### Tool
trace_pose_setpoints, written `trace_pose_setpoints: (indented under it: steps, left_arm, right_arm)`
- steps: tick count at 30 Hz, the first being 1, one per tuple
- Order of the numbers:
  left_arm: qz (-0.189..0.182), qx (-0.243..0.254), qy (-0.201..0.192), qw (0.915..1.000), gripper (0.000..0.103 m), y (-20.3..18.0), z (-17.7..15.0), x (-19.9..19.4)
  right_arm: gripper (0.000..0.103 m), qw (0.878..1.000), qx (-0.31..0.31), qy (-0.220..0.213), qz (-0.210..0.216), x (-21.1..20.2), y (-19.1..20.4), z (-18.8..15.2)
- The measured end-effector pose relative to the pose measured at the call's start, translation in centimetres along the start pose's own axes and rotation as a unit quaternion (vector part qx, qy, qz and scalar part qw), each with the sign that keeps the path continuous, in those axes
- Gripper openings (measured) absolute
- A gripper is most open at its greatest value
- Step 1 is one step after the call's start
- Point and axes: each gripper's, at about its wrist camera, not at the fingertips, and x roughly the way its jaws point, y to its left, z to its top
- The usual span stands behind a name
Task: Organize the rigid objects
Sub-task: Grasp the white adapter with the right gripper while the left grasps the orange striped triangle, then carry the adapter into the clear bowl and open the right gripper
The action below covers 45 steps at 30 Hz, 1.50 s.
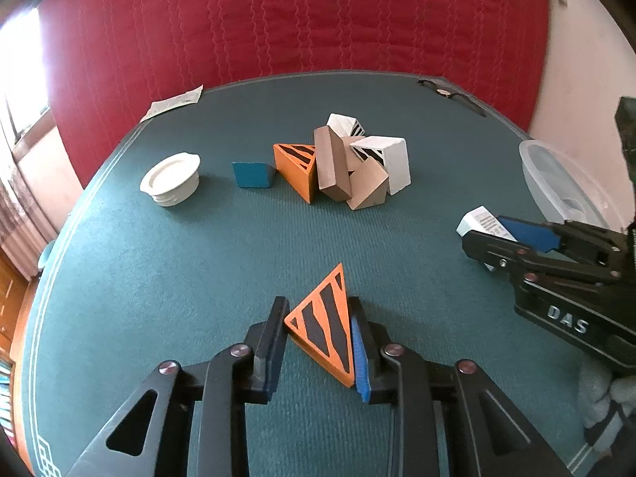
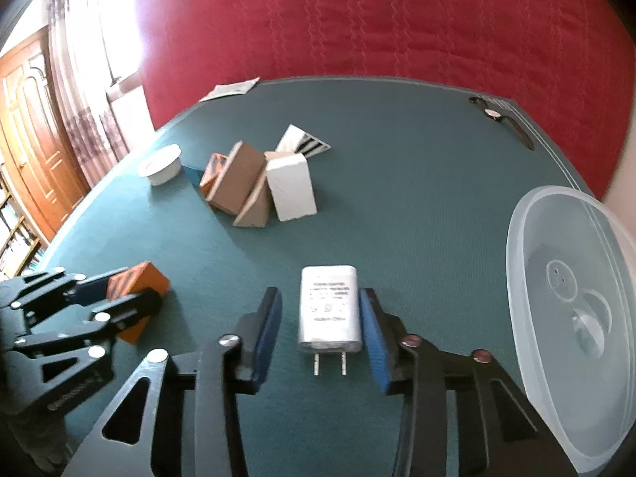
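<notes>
Bracketing the orange striped wedge (image 1: 324,324), left gripper (image 1: 320,342) pads touch both flanks; apex points forward on the green table (image 1: 198,258).

Right view: right gripper (image 2: 320,336) spread astride white charger (image 2: 330,310), prongs rearward, left pad clear; clear container (image 2: 576,318) just right.

Left gripper (image 1: 318,342) low over table, jaws closed against orange wedge (image 1: 324,328). Right gripper (image 2: 320,336) low, jaws parted, straddling white charger (image 2: 329,308).

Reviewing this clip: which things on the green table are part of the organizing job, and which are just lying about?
In the job: orange striped wedge between the left tongs; white charger between the right tongs; block pile; blue block; clear container.

Lying about, probably: wristwatch, paper slip, white lid.
</notes>
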Motion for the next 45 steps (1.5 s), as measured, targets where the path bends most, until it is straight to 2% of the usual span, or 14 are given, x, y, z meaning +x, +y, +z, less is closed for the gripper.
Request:
trace_pose_setpoints:
  steps: [2,11,21,28,34,45]
  left_arm:
    - [-0.001,0.0,-0.003,1.0,0.03,0.0,0.0,-0.3]
    - [-0.006,0.001,-0.018,0.9998,0.03,-0.2,0.4,-1.5]
    - [-0.009,-0.003,-0.033,0.9994,0.03,-0.2,0.9,-2.7]
    - [-0.017,-0.001,-0.045,0.9988,0.03,-0.9,1.3,-3.7]
    - [-0.024,0.004,-0.05,0.9984,0.03,-1.8,1.6,-4.1]
    - [-0.033,0.015,-0.062,0.9974,0.03,-3.2,2.1,-5.3]
  right_arm:
    - [0.032,1.0,0.004,0.005,0.0,0.2,-0.1,0.0]
    - [0.032,1.0,0.012,-0.004,0.005,-0.4,-0.4,0.0]
    - [0.032,0.998,0.041,-0.043,0.004,-3.1,-1.5,1.1]
    - [0.031,0.994,0.082,-0.074,-0.025,-5.8,-4.4,1.9]
    - [0.031,0.987,0.125,-0.083,-0.064,-7.4,-8.3,1.4]
    - [0.031,0.969,0.181,-0.099,-0.139,-10.8,-14.1,0.5]
